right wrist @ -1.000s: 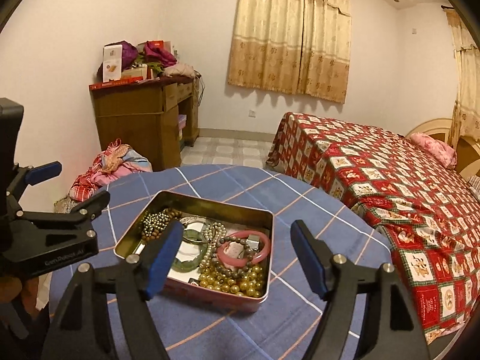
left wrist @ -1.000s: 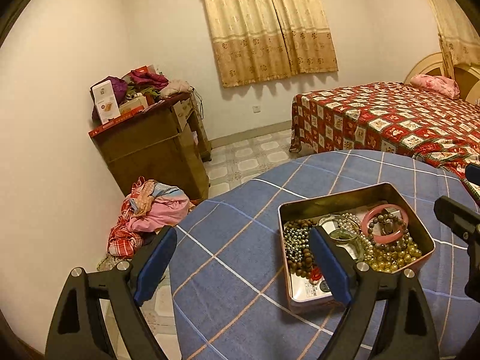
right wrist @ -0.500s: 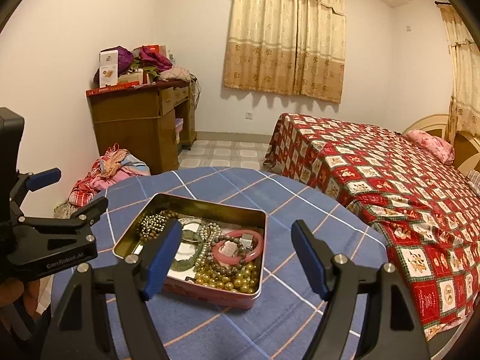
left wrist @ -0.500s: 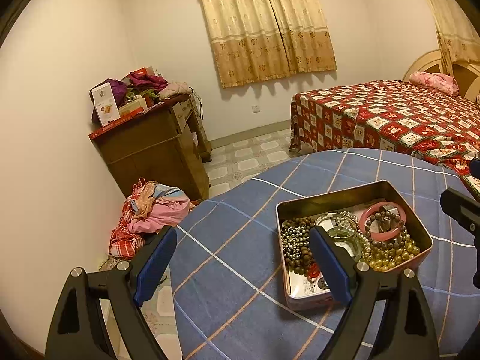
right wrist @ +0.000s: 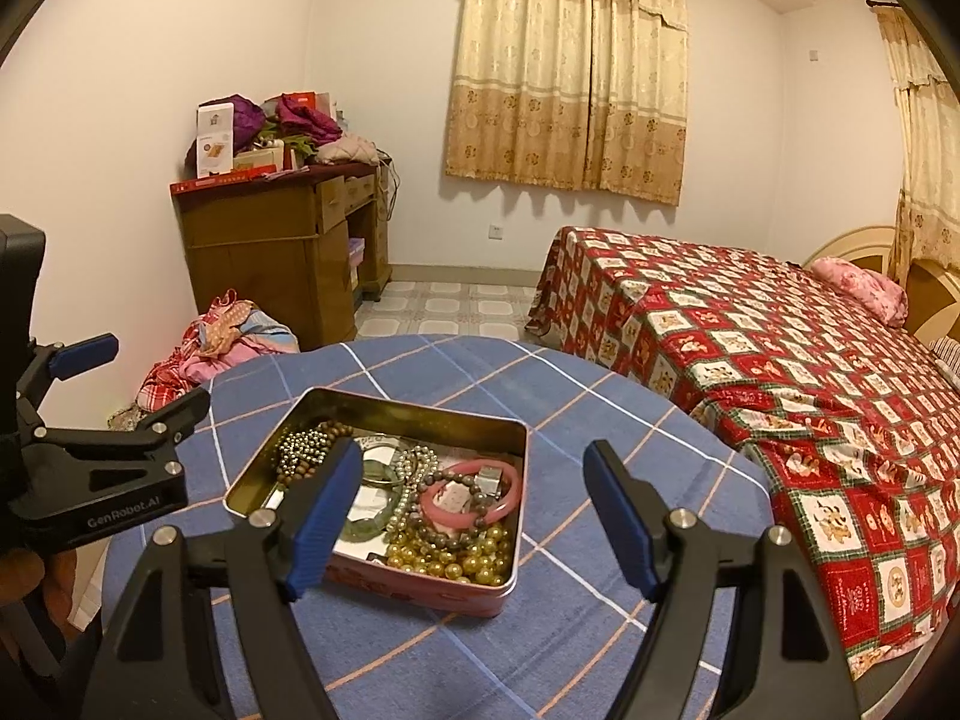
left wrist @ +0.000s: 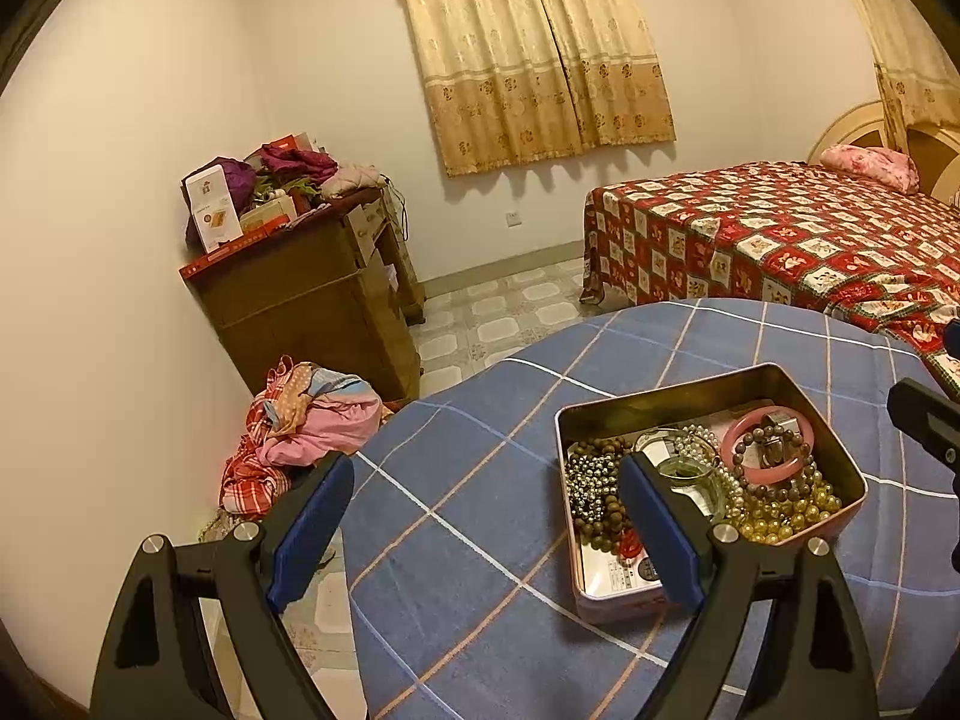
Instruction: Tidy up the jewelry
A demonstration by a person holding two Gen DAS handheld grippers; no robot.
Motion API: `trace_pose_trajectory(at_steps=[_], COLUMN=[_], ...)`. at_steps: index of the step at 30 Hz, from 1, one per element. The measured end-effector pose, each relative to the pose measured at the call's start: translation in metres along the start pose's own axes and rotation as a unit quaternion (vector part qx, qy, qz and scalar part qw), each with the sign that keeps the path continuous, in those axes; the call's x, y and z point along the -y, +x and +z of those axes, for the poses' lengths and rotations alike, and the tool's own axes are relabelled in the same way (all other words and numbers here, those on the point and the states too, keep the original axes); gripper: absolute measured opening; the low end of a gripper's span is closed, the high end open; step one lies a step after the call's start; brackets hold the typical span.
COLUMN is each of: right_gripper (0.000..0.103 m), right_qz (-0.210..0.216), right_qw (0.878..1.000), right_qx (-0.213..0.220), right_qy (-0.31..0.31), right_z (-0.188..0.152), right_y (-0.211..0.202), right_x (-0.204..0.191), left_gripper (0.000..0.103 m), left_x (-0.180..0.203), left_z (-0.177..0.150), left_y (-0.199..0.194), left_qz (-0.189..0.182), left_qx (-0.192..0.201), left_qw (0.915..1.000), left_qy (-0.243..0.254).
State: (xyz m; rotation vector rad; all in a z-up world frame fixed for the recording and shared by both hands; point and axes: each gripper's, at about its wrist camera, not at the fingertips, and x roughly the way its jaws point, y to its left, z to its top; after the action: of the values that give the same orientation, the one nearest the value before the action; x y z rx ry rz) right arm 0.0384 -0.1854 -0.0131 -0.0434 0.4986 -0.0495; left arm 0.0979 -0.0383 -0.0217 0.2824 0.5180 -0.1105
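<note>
An open pink metal tin (left wrist: 690, 407) sits on a round table with a blue checked cloth (left wrist: 480, 504). It also shows in the right wrist view (right wrist: 420, 411). It holds a pink bangle (right wrist: 510, 495), a green bangle (right wrist: 375, 525), gold pearls (right wrist: 456, 558), dark and silver bead strings (left wrist: 591, 492). My left gripper (left wrist: 486, 531) is open and empty above the table, left of the tin. My right gripper (right wrist: 471, 516) is open and empty above the tin's near side.
A bed with a red patterned cover (right wrist: 750, 324) stands right of the table. A wooden desk piled with boxes and clothes (left wrist: 300, 282) is at the left wall, with a heap of clothes (left wrist: 300, 426) on the floor. Curtains (right wrist: 570, 72) hang behind.
Both grippers have drawn back and risen slightly, so the tin sits a little lower in both views. Both stay open and empty.
</note>
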Motion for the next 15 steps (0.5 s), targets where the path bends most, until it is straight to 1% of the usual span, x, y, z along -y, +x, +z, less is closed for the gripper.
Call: trace_pose_trajectory(at_steps=[15], right_gripper=[0.079], right_qz=[0.0], right_qw=[1.0], right_qx=[0.0], right_qy=[0.001], right_z=[-0.0008], right_y=[-0.0004], right_x=[0.0017], left_gripper=[0.09], left_x=[-0.0031], left_z=[-0.0004], left_y=[0.0018], left_qz=[0.006], left_qx=[-0.006], left_qw=[1.0], left_qy=[-0.001])
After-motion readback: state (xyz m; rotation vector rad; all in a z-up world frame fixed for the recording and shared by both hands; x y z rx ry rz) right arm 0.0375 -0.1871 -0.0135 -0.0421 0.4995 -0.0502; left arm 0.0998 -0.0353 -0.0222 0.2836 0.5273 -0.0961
